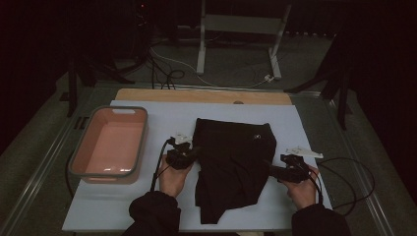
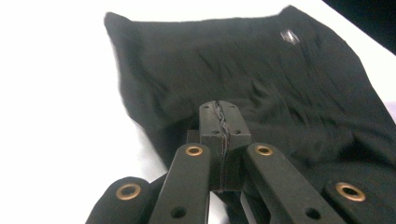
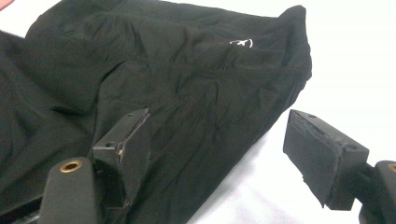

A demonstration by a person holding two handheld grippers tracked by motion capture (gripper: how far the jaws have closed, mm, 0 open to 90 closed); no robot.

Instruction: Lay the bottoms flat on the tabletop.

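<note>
The black garment [image 1: 231, 164] lies on the white counter [image 1: 162, 118], long axis running away from the person, between the left claw [image 2: 220, 122] (pressed together, seemingly pinching its left edge) and the right claw [image 3: 217, 149], spread astride its right edge.

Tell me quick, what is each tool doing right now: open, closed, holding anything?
Left tool: closed, jaws pressed together at the black garment's left edge; whether cloth is pinched between them cannot be told.
Right tool: open, holding nothing, one jaw over the garment's right edge.
</note>
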